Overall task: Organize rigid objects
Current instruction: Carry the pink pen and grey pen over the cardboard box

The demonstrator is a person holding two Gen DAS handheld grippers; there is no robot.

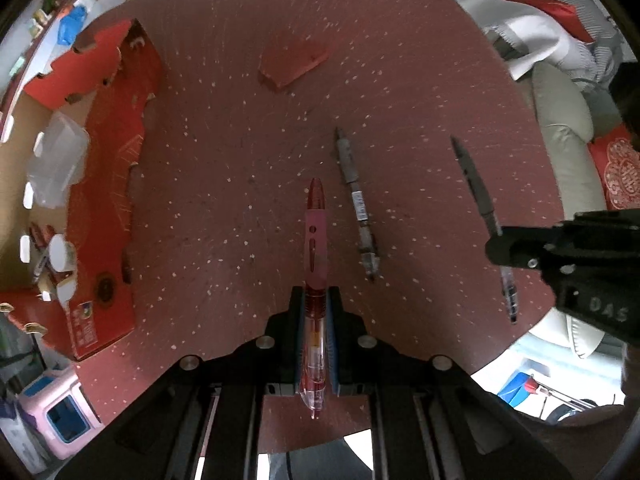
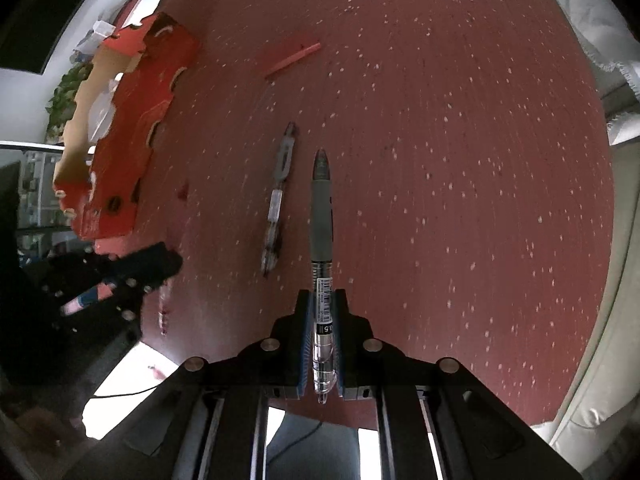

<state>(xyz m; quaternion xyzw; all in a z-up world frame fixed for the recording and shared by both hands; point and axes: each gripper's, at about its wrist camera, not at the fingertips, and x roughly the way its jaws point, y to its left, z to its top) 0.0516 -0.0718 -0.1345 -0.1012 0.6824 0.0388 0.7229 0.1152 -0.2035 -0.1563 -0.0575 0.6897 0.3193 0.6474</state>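
- Red pen [image 1: 315, 280] is clamped in the left gripper [image 1: 315, 336], its long axis running forward along the fingers.
- Grey-grip pen [image 2: 322, 264] is likewise clamped in the right gripper [image 2: 323, 340].
- Third pen [image 1: 357, 204] lies on the table [image 1: 224, 168] between them; the cardboard box [image 1: 108, 184] sits far left, nearer the left hand.

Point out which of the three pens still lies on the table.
The worn grey pen in the middle lies loose on the table; the left gripper holds the red pen, the right gripper the black-grip pen.

On the tabletop [image 1: 400, 60], one pen [image 1: 356, 200] lies between two pens held in the tools; a box [image 1: 108, 184] stands at left, an eraser [image 1: 294, 62] beyond.
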